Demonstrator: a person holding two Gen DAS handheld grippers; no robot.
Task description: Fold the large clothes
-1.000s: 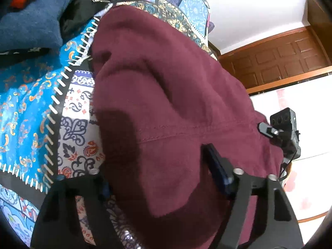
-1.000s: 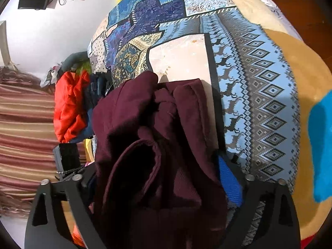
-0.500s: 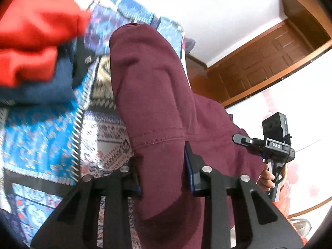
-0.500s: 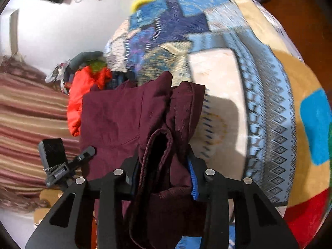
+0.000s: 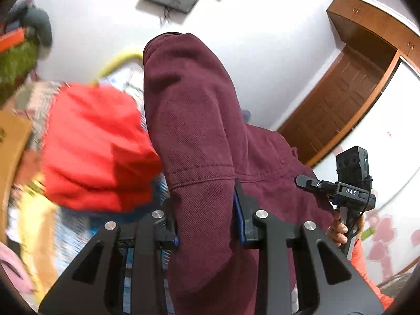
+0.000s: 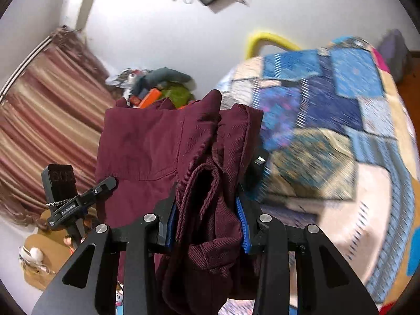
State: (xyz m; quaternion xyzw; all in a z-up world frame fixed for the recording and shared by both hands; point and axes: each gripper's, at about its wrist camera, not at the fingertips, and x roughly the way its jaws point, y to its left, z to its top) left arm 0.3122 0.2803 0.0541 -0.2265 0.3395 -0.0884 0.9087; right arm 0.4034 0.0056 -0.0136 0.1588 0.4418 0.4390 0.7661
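Note:
A large maroon garment (image 5: 189, 118) hangs in the air, stretched between both grippers. In the left wrist view my left gripper (image 5: 207, 225) is shut on a bunched fold near a stitched seam. The right gripper's body (image 5: 351, 183), held by a hand, shows at the right behind the cloth. In the right wrist view my right gripper (image 6: 206, 225) is shut on a thick wad of the maroon garment (image 6: 147, 144), its blue pads pressing both sides. The left gripper's body (image 6: 68, 199) shows at the lower left. The garment's lower part is hidden below both views.
A patchwork quilt (image 6: 341, 131) covers the bed below at the right, with a yellow bed rail (image 6: 265, 38) behind it. A red garment (image 5: 92, 144) and a clothes pile (image 6: 162, 86) lie at the left. A striped curtain (image 6: 39, 110) and wooden door (image 5: 341, 99) bound the room.
Both grippers closed on the maroon garment and lifted it off the quilt. The views swung up toward the wall, and the garment now hangs between the two hands.

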